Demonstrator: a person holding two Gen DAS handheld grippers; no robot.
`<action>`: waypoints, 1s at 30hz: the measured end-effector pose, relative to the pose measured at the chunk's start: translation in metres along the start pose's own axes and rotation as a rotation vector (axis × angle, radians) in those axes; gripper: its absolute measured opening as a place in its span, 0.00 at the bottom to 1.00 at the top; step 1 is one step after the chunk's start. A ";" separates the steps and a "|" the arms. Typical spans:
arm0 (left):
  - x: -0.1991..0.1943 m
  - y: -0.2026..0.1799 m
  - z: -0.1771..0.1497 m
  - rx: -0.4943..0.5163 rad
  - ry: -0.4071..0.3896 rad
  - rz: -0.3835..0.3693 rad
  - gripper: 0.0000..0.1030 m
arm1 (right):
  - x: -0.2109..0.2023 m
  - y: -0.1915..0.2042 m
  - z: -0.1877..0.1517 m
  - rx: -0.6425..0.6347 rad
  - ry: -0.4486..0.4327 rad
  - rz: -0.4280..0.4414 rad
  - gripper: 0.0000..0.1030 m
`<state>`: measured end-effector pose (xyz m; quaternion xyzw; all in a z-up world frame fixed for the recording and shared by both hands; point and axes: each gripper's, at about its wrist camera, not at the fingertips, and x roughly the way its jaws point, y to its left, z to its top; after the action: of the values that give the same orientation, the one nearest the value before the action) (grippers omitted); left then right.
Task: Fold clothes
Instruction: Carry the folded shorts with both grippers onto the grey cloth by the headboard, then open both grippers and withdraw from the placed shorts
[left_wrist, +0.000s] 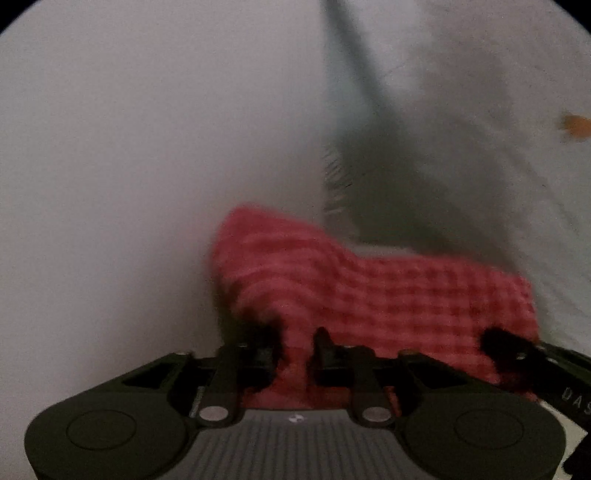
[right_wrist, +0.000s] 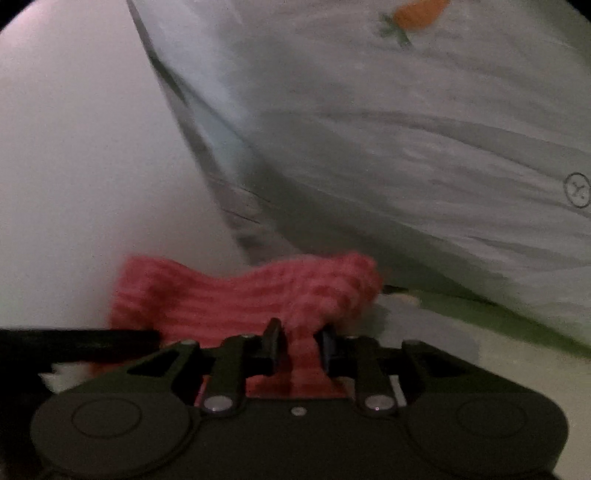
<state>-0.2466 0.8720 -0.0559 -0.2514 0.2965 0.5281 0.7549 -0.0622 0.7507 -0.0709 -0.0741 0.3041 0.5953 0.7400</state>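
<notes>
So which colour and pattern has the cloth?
The cloth is red with a darker checked weave, clearest in the left wrist view.

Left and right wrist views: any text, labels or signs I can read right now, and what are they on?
"DAS": white letters on the black gripper arm at the right edge of the left wrist view, cut off by the frame.
Circled mark, a symbol rather than letters, on the pale sheet in the right wrist view.
Red cloth: none.
Nothing else readable; both views are blurred.

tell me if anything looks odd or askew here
Nothing damaged or spilled. The red cloth hangs bunched and wavy between the left gripper and right gripper, not flat. Both views are blurred.
</notes>
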 end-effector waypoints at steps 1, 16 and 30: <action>0.003 0.002 -0.003 -0.018 0.006 0.020 0.71 | 0.004 -0.005 -0.003 -0.013 0.008 -0.020 0.25; -0.051 0.033 -0.047 -0.131 0.017 0.141 0.92 | -0.051 -0.032 -0.011 -0.034 0.032 -0.186 0.86; -0.222 -0.001 -0.120 -0.075 -0.149 0.054 0.98 | -0.211 0.019 -0.049 -0.036 -0.064 -0.123 1.00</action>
<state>-0.3269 0.6443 0.0185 -0.2315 0.2262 0.5765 0.7503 -0.1198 0.5566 0.0085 -0.0868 0.2646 0.5561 0.7831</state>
